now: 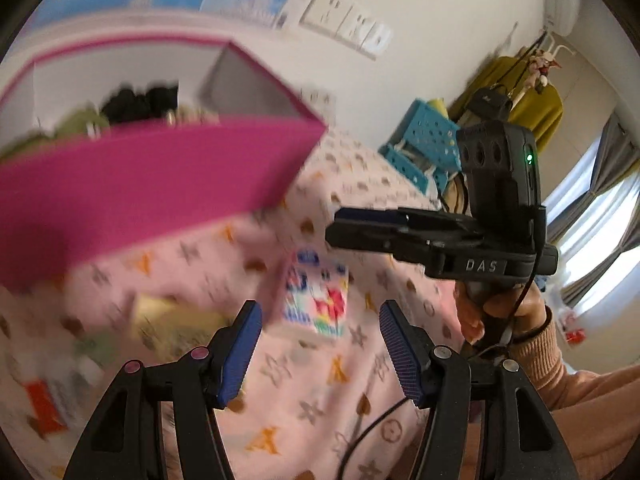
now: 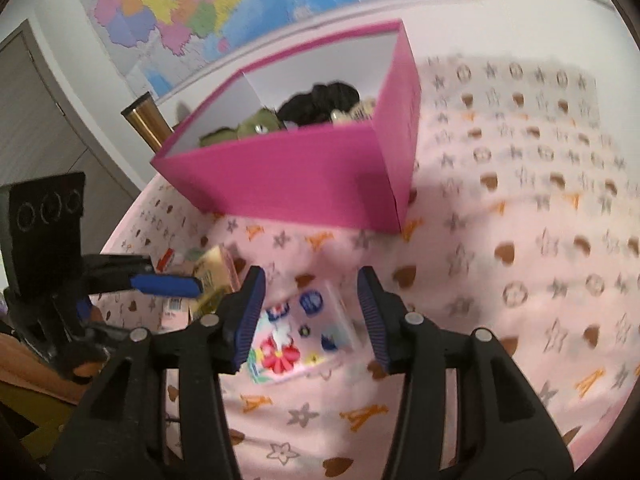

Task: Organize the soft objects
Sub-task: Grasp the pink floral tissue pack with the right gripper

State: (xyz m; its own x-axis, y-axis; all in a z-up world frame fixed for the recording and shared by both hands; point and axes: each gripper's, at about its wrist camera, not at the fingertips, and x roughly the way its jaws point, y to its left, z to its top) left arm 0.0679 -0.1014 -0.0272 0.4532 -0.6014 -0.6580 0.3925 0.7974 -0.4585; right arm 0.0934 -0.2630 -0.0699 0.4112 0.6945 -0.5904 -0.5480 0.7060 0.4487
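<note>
Hovering over the pink patterned blanket (image 2: 500, 280), the right gripper (image 2: 312, 316) is seen with jaws apart and nothing clamped, a flowered tissue pack (image 2: 296, 344) lying flat just beyond its pads. The left gripper (image 1: 320, 356) is likewise gaping and empty, a yellowish packet (image 1: 176, 320) lying near its left pad. The pink box (image 2: 304, 176), holding green and black soft items (image 2: 320, 104), is set farther back on the blanket, toward the wall-side edge.

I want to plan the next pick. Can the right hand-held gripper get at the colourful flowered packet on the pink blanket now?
Probably yes. The right hand-held gripper is open and empty, and the flowered packet lies just ahead between its fingers with nothing over it. The pink box stands farther back.
</note>
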